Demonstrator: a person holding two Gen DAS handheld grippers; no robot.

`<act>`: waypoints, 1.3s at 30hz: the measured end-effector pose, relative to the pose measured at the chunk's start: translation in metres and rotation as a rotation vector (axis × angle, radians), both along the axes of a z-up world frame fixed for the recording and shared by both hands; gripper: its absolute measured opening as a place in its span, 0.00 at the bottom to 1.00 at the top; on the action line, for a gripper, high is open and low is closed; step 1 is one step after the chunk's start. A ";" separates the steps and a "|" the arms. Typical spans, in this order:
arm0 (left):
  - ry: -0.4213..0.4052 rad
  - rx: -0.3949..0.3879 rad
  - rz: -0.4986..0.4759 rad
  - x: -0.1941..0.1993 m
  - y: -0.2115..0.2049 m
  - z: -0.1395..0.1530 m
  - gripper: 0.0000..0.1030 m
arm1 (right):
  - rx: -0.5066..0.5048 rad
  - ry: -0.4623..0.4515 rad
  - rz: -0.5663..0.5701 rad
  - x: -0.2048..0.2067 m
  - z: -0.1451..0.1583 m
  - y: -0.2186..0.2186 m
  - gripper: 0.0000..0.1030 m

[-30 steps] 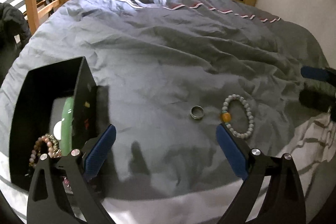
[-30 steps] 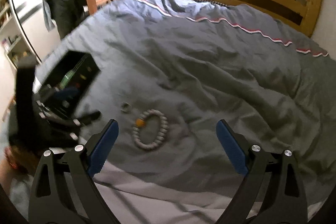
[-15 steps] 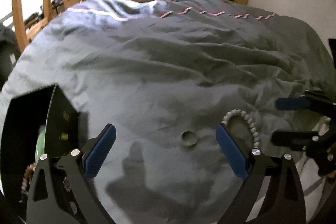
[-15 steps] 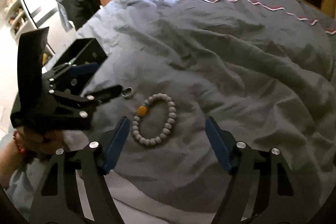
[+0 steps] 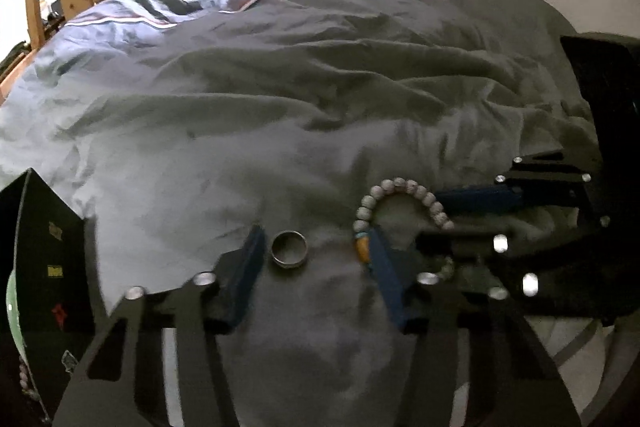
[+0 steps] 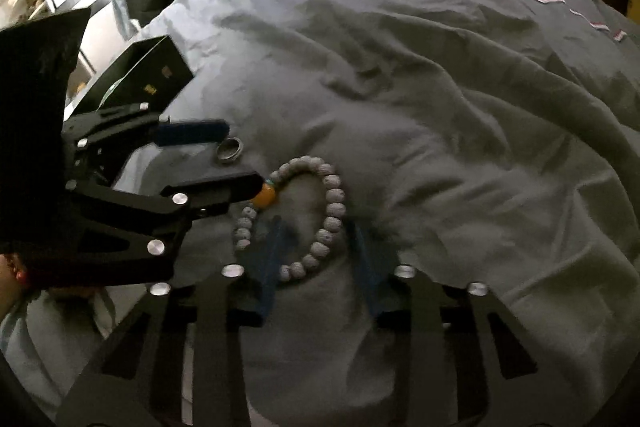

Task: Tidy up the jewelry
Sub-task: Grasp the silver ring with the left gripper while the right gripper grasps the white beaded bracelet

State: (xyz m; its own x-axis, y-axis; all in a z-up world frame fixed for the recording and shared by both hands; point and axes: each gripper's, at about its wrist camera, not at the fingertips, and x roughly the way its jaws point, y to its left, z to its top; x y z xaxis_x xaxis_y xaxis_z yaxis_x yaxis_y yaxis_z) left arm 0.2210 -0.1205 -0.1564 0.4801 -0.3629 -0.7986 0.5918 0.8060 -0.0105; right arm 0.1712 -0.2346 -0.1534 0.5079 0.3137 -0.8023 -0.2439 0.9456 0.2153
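Metal ring and bead bracelet on wrinkled grey duvet, near its front edge.
Left gripper: blue padded jaws just closing, narrowed around smooth round band, not yet pressing. Right gripper: jaws just closing, astride bracelet's matte, pitted grey beads; contact unclear through blur. Amber bead against left gripper's fingertip. Black rectangular box toward duvet's left edge.
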 end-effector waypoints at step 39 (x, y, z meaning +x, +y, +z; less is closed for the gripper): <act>-0.008 -0.018 -0.008 -0.011 0.001 0.006 0.19 | 0.238 -0.090 -0.108 -0.001 0.032 -0.042 0.09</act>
State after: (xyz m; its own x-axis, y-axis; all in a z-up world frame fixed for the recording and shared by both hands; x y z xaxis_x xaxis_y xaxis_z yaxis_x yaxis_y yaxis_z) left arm 0.2096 -0.1199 -0.1507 0.4832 -0.3811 -0.7882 0.5985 0.8009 -0.0203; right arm 0.1704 -0.2765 -0.1218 0.6145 0.4282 -0.6626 -0.1731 0.8926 0.4164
